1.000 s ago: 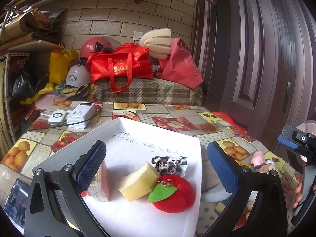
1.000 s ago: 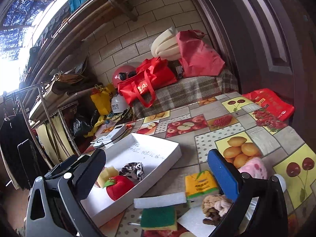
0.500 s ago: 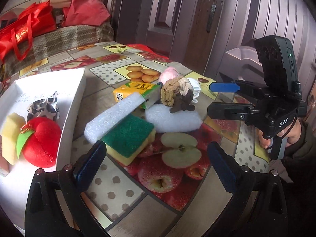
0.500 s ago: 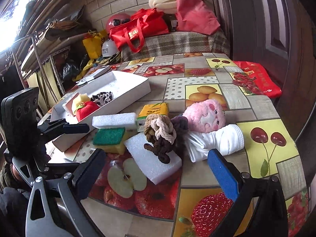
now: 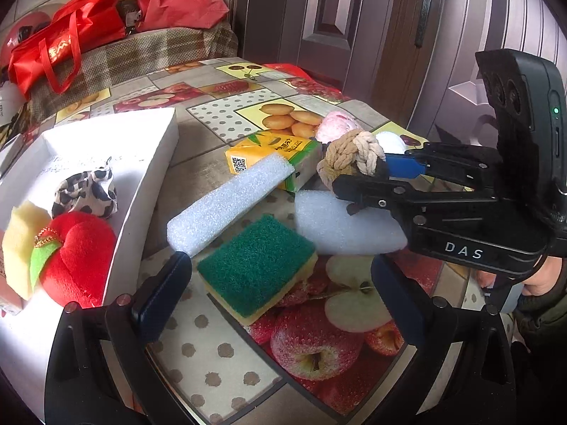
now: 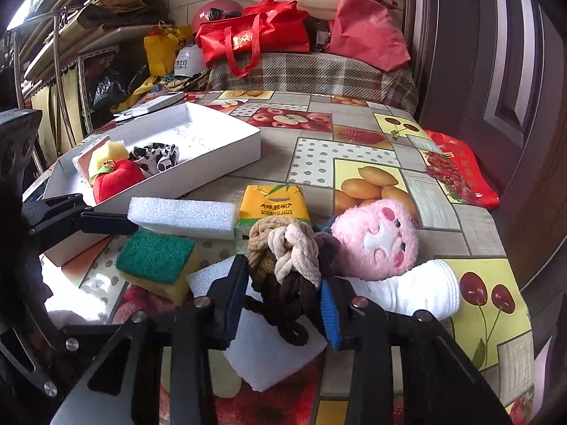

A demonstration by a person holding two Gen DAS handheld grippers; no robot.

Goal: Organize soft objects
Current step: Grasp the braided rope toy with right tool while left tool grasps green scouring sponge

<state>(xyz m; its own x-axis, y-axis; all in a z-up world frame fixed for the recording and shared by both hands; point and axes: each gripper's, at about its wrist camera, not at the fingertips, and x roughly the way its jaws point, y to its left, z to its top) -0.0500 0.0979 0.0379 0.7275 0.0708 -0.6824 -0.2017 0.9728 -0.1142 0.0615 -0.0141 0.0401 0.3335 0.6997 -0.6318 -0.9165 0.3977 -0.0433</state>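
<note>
While sitting at the far left on the fruit-patterned surface (image 6: 358,177), white tray (image 6: 226,156) holding red plush apple (image 6: 117,180), yellow foam piece (image 6: 113,150) and cow-print cloth (image 6: 156,154). Just right of it, left hand-held gripper (image 5: 280,283) hovering spread wide over green scouring sponge (image 5: 258,272), pads not touching it; white foam bar (image 5: 226,205) leaning beside yellow tissue pack (image 6: 271,205). Further right, right hand-held gripper (image 6: 283,304) having just been closing, now pinching knotted rope toy (image 6: 283,248) lying on white foam block (image 6: 269,354). Rightmost, pink plush face (image 6: 375,241) resting against rolled white cloth (image 6: 418,290).
</note>
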